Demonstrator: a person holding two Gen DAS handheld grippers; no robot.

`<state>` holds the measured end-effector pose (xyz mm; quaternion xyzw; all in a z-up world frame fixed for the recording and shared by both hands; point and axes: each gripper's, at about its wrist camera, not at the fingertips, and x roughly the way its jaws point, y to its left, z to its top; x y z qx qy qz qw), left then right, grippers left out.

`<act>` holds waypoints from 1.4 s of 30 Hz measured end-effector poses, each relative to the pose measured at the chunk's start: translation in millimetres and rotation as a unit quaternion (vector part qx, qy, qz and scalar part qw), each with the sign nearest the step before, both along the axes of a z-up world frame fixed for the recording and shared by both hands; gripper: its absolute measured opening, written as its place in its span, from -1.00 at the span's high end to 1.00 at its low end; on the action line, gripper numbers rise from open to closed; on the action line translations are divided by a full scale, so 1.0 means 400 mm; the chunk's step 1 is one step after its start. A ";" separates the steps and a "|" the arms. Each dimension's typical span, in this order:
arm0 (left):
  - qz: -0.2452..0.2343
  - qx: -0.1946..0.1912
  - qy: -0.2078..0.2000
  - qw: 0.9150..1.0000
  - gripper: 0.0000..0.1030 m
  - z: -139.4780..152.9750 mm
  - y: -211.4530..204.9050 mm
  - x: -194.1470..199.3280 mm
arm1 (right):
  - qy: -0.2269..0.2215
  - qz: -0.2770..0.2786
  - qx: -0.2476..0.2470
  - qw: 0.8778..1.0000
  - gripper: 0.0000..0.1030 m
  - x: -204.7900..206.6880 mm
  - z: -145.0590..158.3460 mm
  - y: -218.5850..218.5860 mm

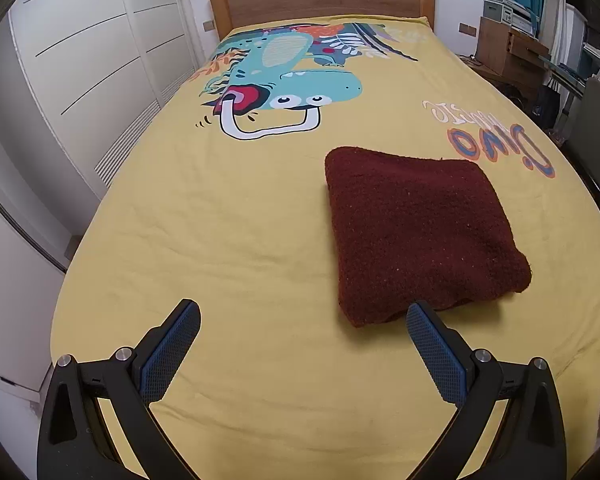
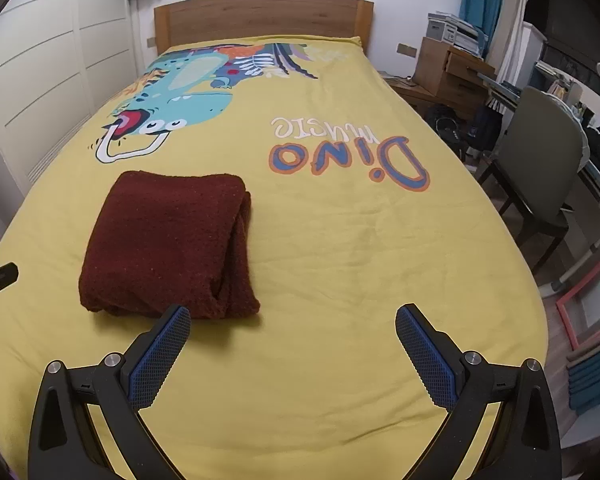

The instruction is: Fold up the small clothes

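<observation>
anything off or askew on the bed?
Nothing stands out. The dark red folded garment lies flat on the yellow bedsheet, layered edges showing on one side. Both the left hand-held gripper and right hand-held gripper are open, holding nothing.

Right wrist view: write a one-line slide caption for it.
Folded maroon garment lies on the yellow dinosaur bedsheet, ahead of the open, empty right gripper.

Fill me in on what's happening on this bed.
A person holds two handheld grippers over a yellow dinosaur bedsheet. The left gripper and right gripper are both open and empty. A dark red knitted garment lies already folded into a neat bundle on the sheet, touched by neither gripper.
</observation>
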<state>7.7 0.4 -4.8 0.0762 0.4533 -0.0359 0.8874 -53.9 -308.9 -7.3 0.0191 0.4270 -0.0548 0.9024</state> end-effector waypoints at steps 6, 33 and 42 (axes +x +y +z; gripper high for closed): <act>-0.005 0.005 -0.001 1.000 -0.98 0.012 -0.005 -0.008 | 0.003 0.001 0.003 1.000 -0.98 -0.002 -0.003 -0.004; -0.012 0.020 0.012 1.000 -0.98 -0.003 -0.021 -0.007 | 0.016 0.010 0.007 1.000 -0.98 0.000 0.001 0.000; -0.013 0.018 0.018 1.000 -0.98 -0.009 -0.019 -0.005 | 0.018 0.010 0.007 1.000 -0.98 0.001 0.001 -0.002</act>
